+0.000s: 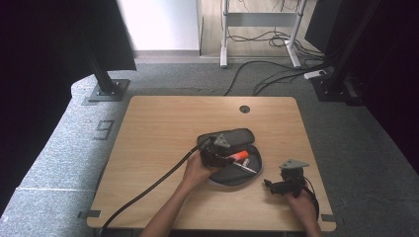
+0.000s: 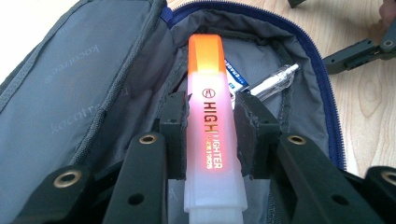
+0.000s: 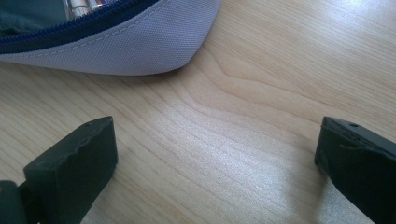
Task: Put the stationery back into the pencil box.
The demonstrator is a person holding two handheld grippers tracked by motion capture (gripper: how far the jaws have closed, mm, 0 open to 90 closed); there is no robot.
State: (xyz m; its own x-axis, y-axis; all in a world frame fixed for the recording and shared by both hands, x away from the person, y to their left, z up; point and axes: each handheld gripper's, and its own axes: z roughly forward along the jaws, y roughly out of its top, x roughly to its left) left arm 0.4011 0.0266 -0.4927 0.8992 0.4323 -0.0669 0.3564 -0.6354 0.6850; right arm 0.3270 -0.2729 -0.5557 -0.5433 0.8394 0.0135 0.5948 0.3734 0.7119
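Left hand-held gripper (image 2: pixel 210 135) clamps highlighter (image 2: pixel 211 116) over pencil case (image 2: pixel 84 84).

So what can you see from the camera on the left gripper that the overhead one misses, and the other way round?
The left gripper view alone gives the HIGHLIGHTER lettering on the highlighter and the pads pressing its sides. The high view alone takes in the table, the hands, and the right gripper resting apart. Both show the open pencil case with a pen inside.

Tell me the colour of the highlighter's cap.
Orange; the highlighter has an orange cap on a pale, translucent body. The left gripper view shows it best.
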